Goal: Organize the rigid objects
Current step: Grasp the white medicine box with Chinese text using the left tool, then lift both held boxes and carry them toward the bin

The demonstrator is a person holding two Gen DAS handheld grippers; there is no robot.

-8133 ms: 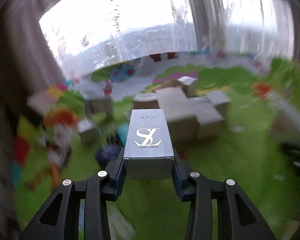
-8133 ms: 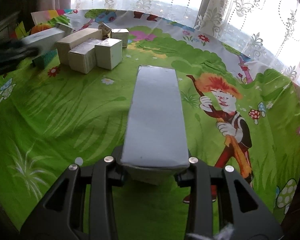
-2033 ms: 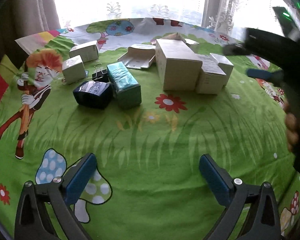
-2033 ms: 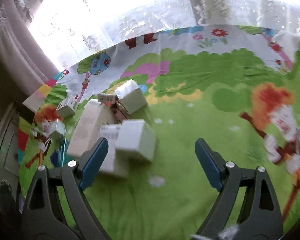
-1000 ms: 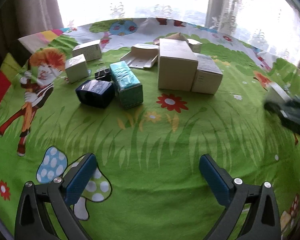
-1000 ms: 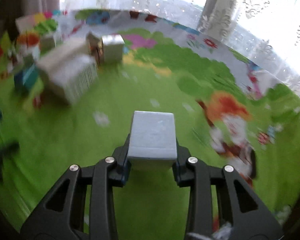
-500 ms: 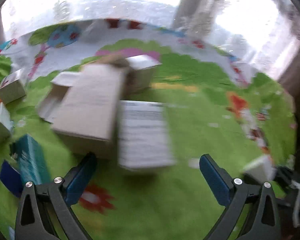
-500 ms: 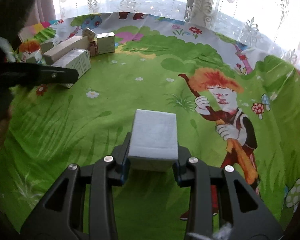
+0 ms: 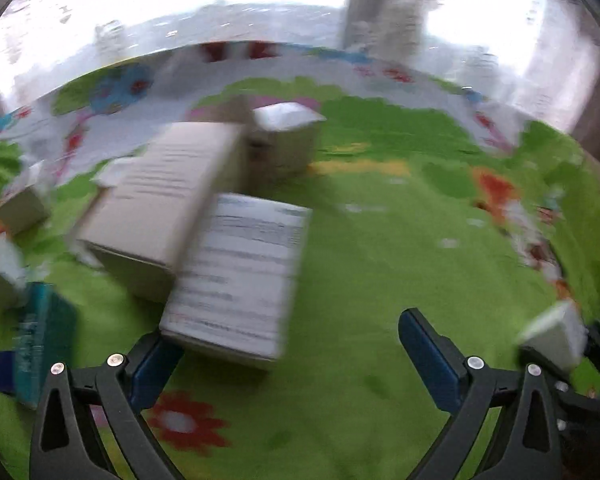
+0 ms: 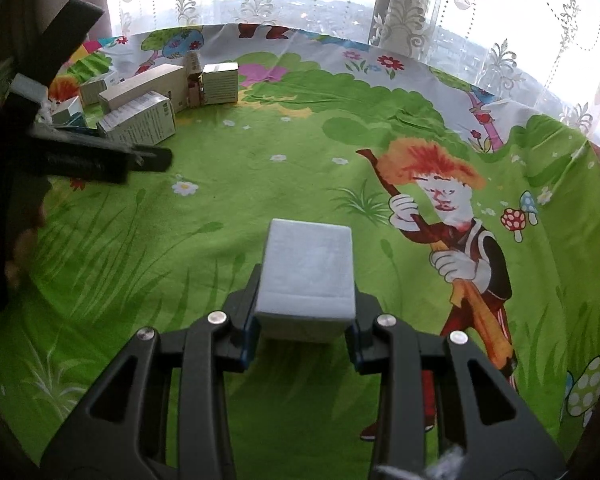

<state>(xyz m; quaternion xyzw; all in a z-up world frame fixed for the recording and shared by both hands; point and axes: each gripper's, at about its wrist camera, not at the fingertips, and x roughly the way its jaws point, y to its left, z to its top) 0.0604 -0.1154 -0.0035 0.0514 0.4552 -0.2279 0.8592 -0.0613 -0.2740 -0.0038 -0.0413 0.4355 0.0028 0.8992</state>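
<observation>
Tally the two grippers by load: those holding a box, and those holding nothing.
Grippers holding a box: 1, the right gripper, shut on the white box
Empty grippers: 1, the left gripper, open
Total: 2

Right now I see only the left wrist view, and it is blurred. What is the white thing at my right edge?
Observer: A small white box. The right tool is shut on it, with pads on both sides.
Operator: Is the place around it free?
Observer: Only green printed cloth shows around it; the cartons stand far off.
Operator: Which carton is nearest my left tool?
Observer: The printed carton. A long beige carton lies right behind it.
</observation>
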